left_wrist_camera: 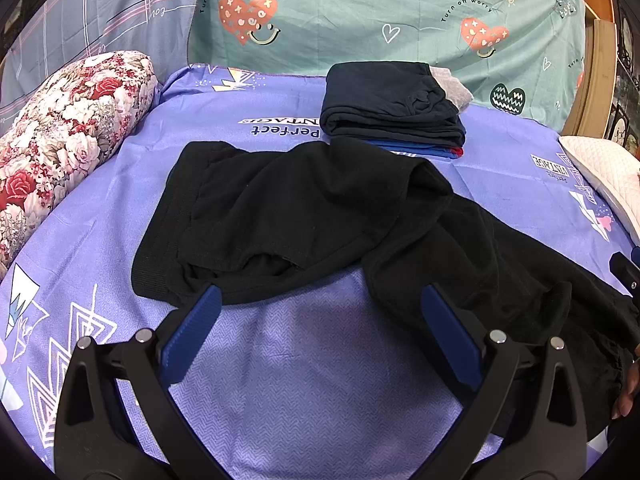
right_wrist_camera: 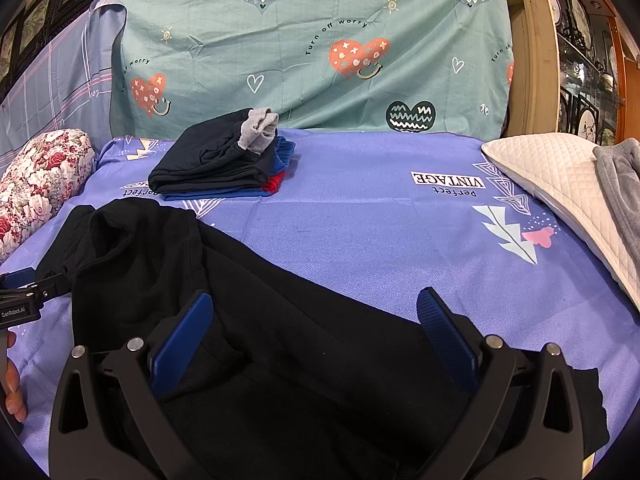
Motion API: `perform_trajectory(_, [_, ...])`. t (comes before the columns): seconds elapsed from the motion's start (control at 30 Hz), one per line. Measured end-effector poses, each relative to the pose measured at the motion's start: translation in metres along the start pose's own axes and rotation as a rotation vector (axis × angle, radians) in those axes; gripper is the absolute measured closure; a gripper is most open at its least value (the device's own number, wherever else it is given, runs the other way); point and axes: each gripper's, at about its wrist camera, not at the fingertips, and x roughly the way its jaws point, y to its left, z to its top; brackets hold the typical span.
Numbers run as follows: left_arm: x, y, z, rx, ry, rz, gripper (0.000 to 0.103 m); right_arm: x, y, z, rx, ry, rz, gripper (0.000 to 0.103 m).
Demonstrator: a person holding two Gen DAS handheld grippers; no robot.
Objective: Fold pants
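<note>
Your item: black pants [left_wrist_camera: 304, 208], lying unfolded on the bed [left_wrist_camera: 280, 380], waistband end at the left, the legs trailing right and toward the near edge, with one layer lapped over at the middle; in the right wrist view the same pants [right_wrist_camera: 280, 320] run from far left to near right under your tool. Your left gripper [left_wrist_camera: 320, 312] hangs just above the near hem of the pants, jaws wide apart, nothing between them but lilac sheet and a little black cloth under the right finger. Your right gripper [right_wrist_camera: 314, 312] hovers over the leg section, jaws likewise wide apart, holding nothing. Your hand [right_wrist_camera: 12, 384] shows at the left edge of the right wrist view, behind the other tool. Beyond the pants, at the far side of the bed: a stack of folded clothes [left_wrist_camera: 392, 112], dark on top, blue and red beneath, a grey piece at its far end. Far left: a floral bolster [left_wrist_camera: 68, 140]. Right: a white quilted pillow [right_wrist_camera: 560, 184] with a grey garment [right_wrist_camera: 620, 184] lying on it. Behind everything: a teal sheet [right_wrist_camera: 312, 48] printed with hearts, hung upright.
</note>
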Motion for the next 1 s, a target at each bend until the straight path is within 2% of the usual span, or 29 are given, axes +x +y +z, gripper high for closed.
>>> perform_trajectory(0.3, [0.000,0.002,0.000,-0.009,0.003,-0.006,0.002,0.000,0.000,0.000,0.001,0.001,0.000,0.001])
perform_trajectory(0.37, [-0.006,0.010,0.002,-0.048,0.002,-0.053,0.002,0.000,0.000,0.000,0.002,0.000,0.001,0.001])
perform_trajectory(0.43, [-0.021,0.030,0.002,-0.133,-0.035,-0.129,0.002,0.000,-0.001,-0.001,0.009,-0.001,0.002,0.001])
perform_trajectory(0.47, [-0.027,0.044,0.001,-0.184,-0.025,-0.181,0.002,0.000,-0.002,0.000,0.013,-0.002,0.003,0.001])
perform_trajectory(0.53, [-0.020,0.069,-0.003,-0.263,0.119,-0.268,0.002,-0.001,-0.006,-0.001,0.031,-0.005,0.010,0.001])
perform_trajectory(0.6, [-0.008,0.088,-0.008,-0.336,0.240,-0.324,0.002,-0.002,-0.008,-0.001,0.043,-0.007,0.014,0.001])
perform_trajectory(0.63, [0.002,0.106,-0.013,-0.420,0.315,-0.362,0.002,-0.002,-0.009,-0.002,0.046,-0.004,0.012,0.001])
perform_trajectory(0.73, [0.026,0.140,-0.018,-0.600,0.405,-0.432,0.002,-0.001,-0.005,-0.001,0.027,0.004,0.021,0.001])
perform_trajectory(0.8, [0.039,0.148,-0.016,-0.653,0.417,-0.459,0.002,-0.002,-0.001,0.000,0.015,-0.002,0.023,0.001])
perform_trajectory(1.0, [0.080,0.161,0.010,-0.749,0.347,-0.392,0.003,-0.002,-0.003,0.001,0.023,0.001,0.018,0.001])
